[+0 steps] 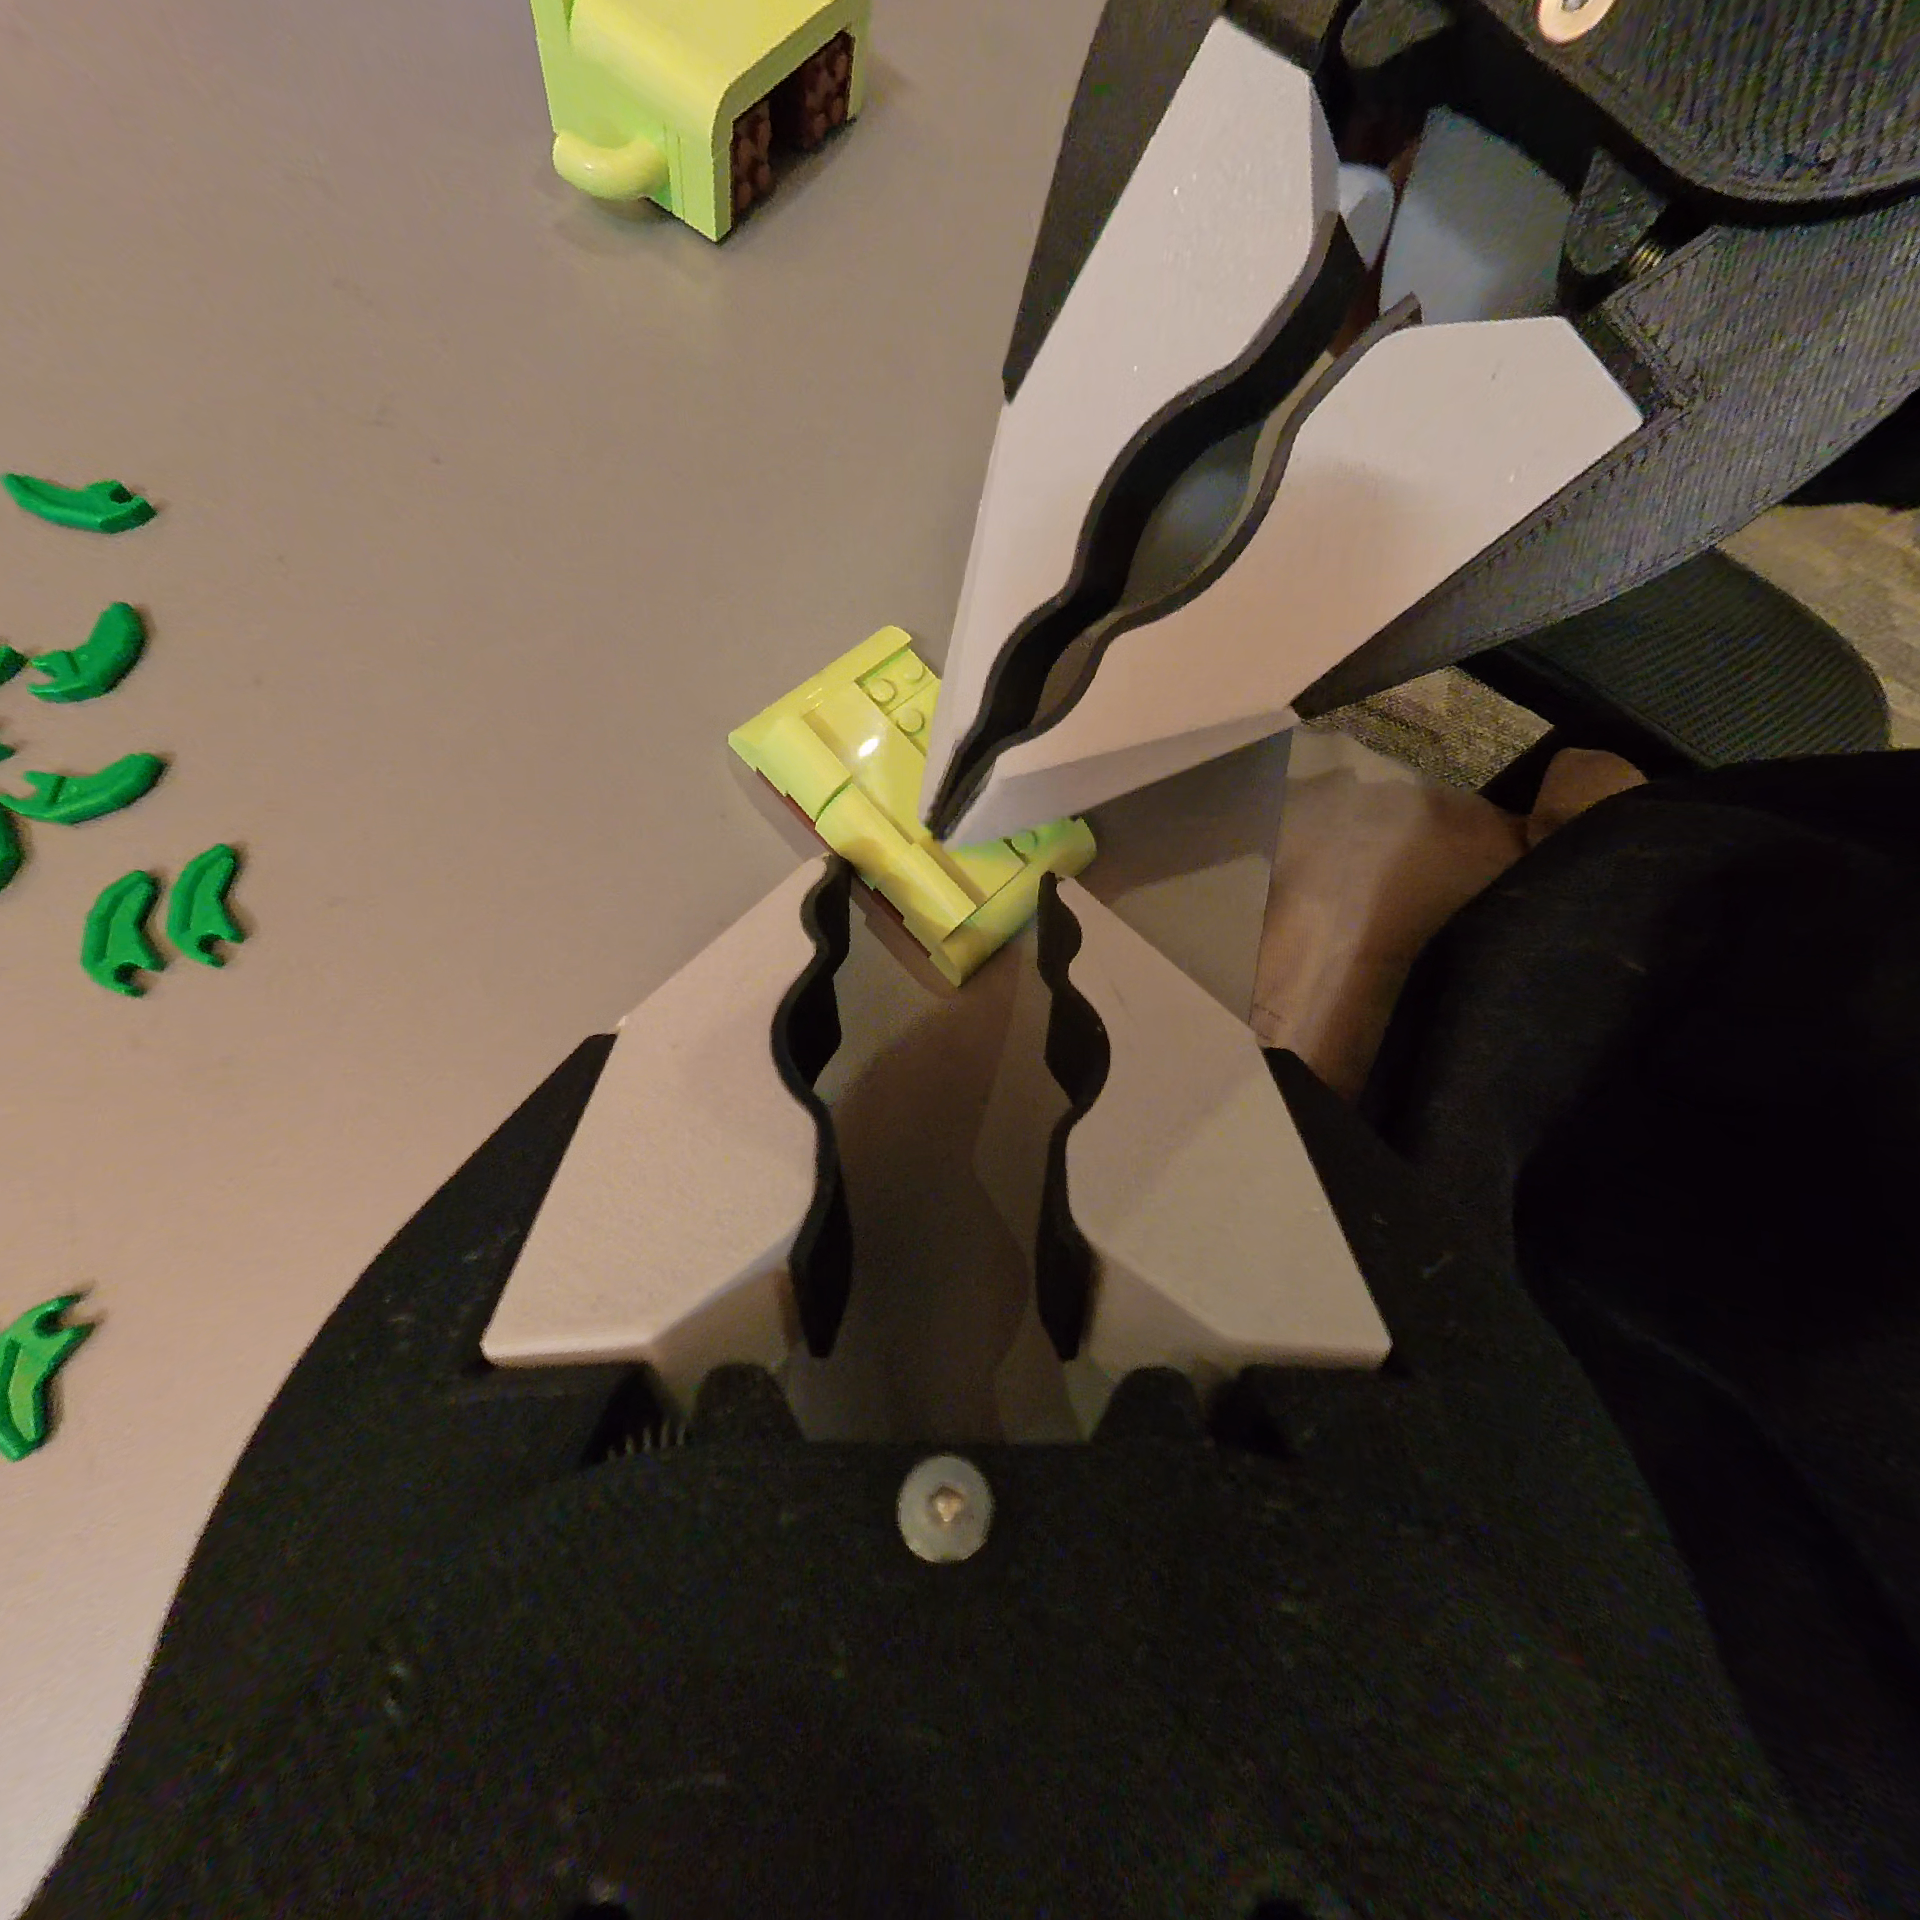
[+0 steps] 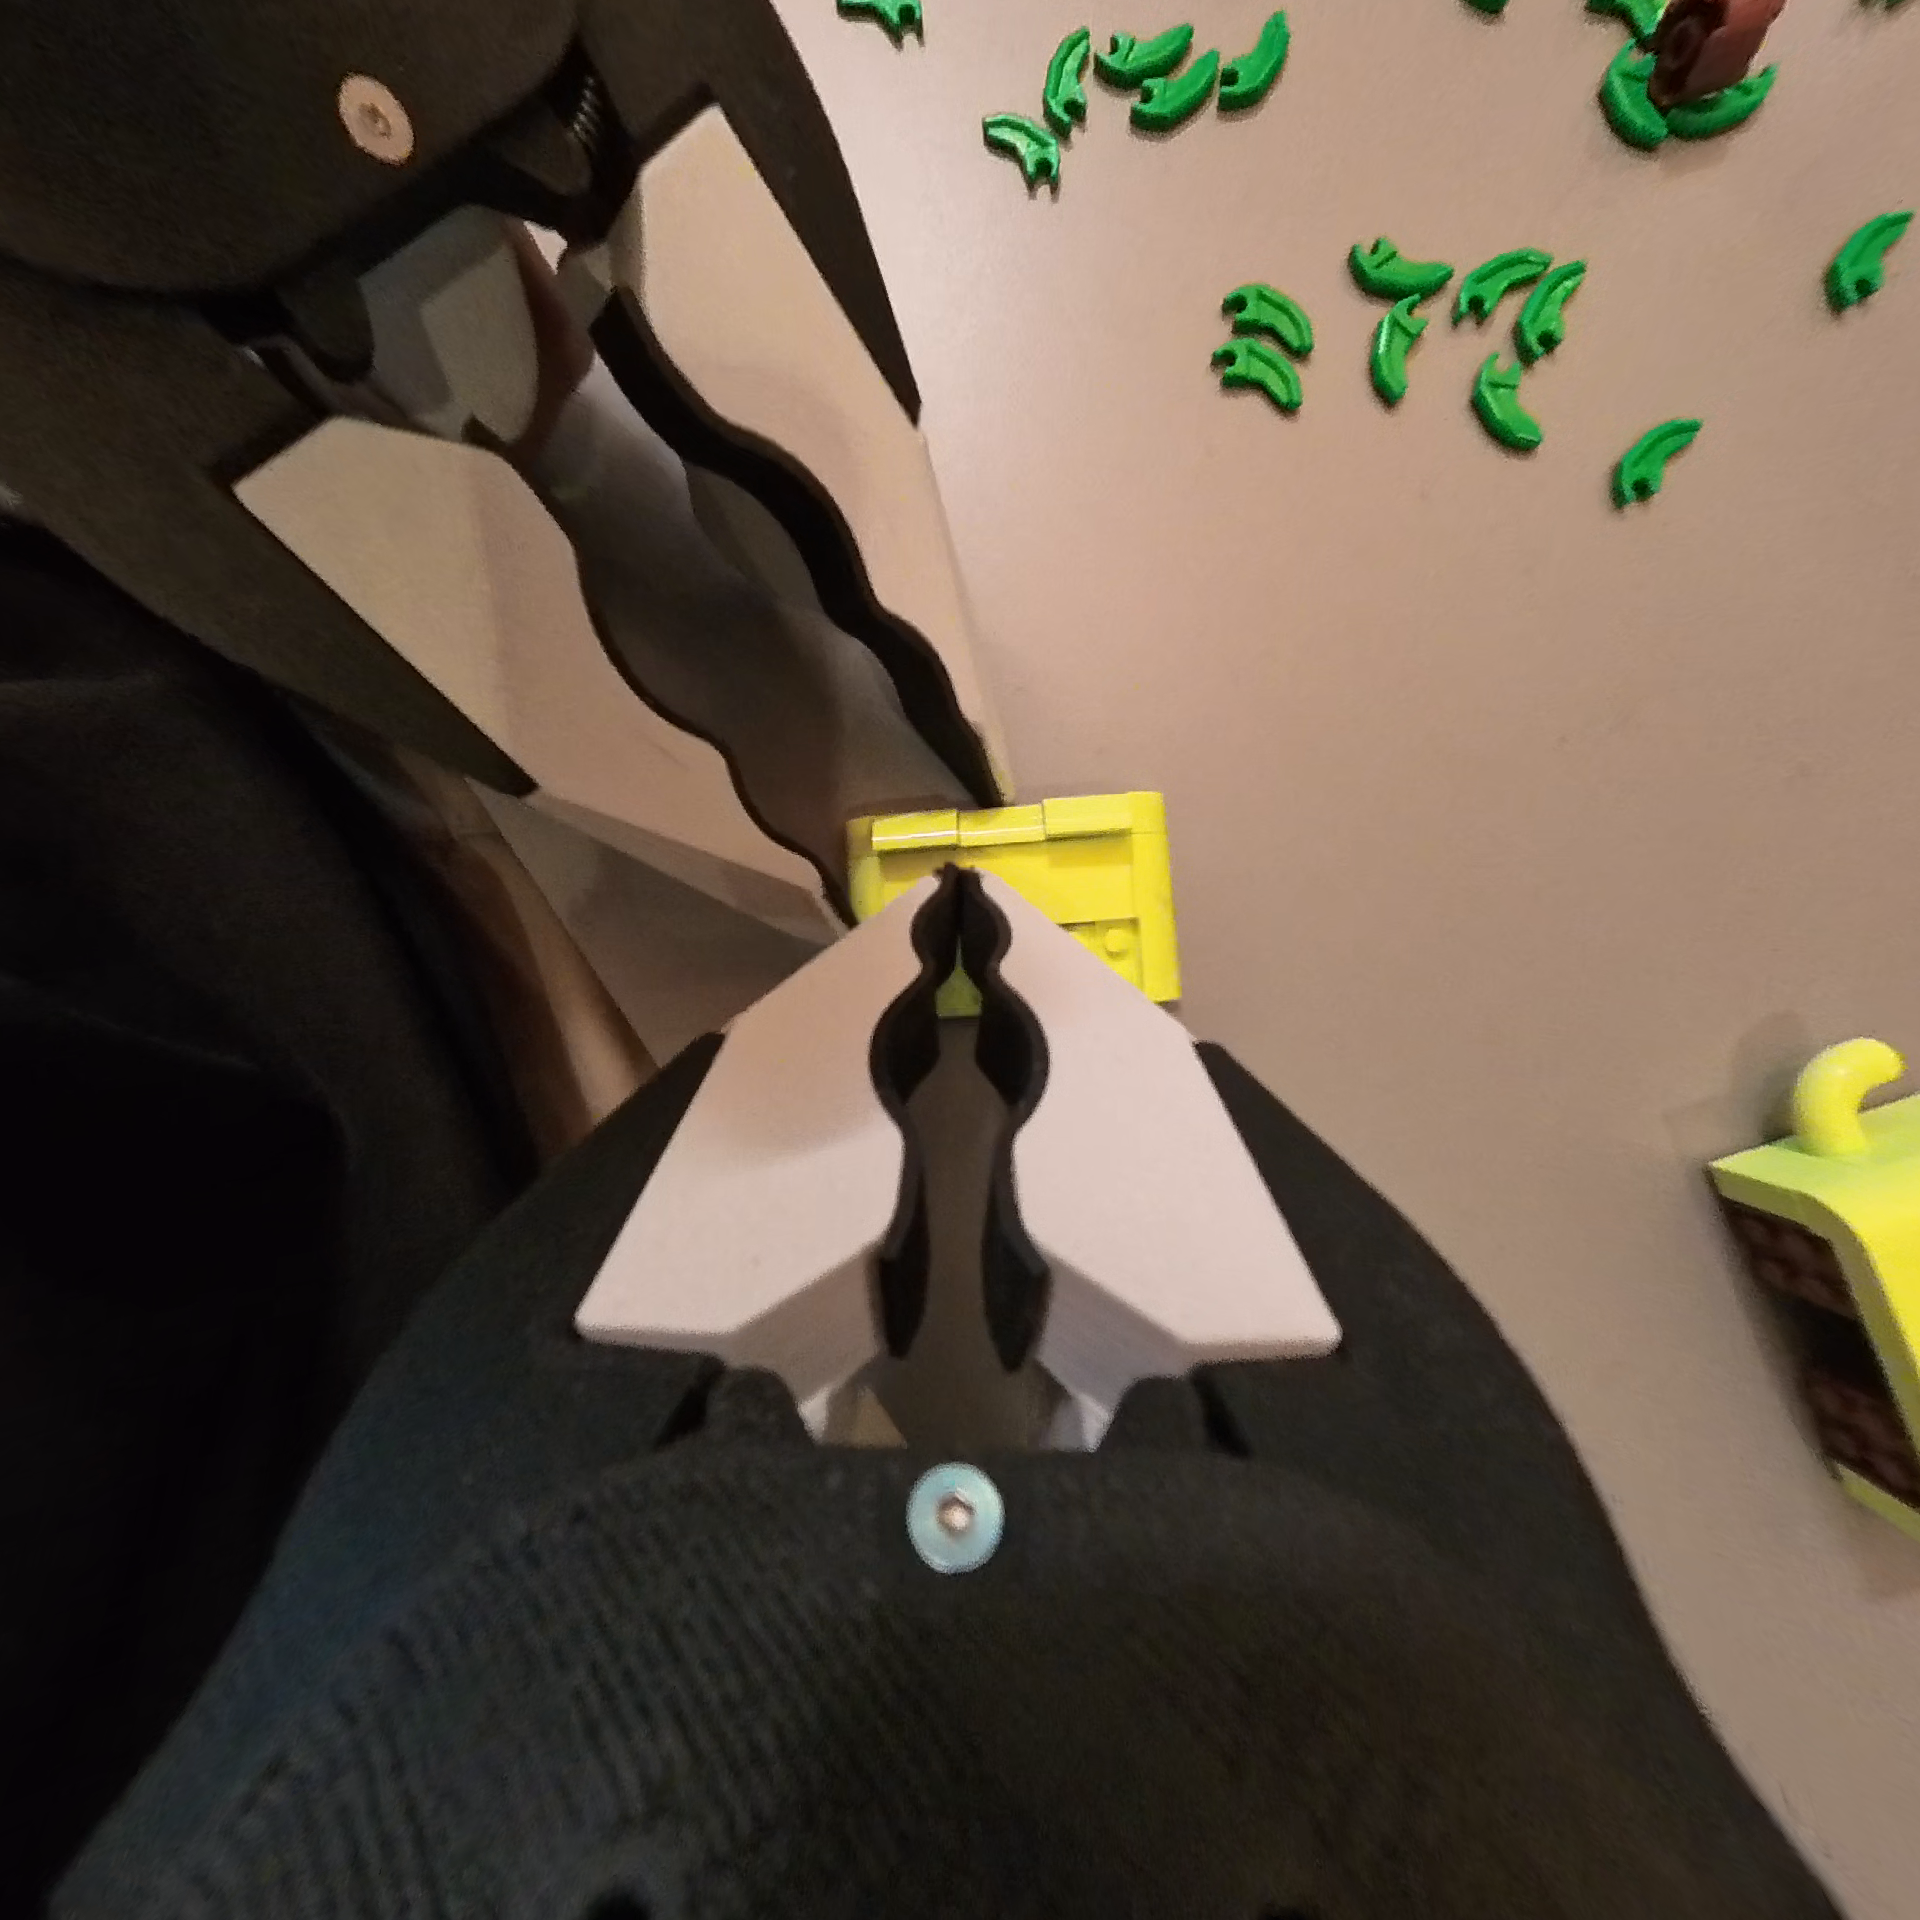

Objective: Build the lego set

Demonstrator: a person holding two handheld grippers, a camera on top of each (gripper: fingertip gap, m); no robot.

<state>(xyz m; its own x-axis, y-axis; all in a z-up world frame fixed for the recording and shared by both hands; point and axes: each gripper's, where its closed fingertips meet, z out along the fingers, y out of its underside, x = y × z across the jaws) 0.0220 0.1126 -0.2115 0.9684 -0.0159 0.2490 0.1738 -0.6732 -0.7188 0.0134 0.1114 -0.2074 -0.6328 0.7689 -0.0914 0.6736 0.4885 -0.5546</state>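
The left gripper (image 1: 940, 883) clamps the small lime-green brick block (image 1: 883, 769); the right gripper (image 2: 956, 878), tips closed and empty, should press squarely down on it.

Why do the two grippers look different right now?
The left gripper has its fingers spread around the small lime block, while the right gripper has its tips pressed together on top of that block. In the left wrist view, the left one reaches in from below; the right one slants down from above. Both have grey fingers with wavy black pads.
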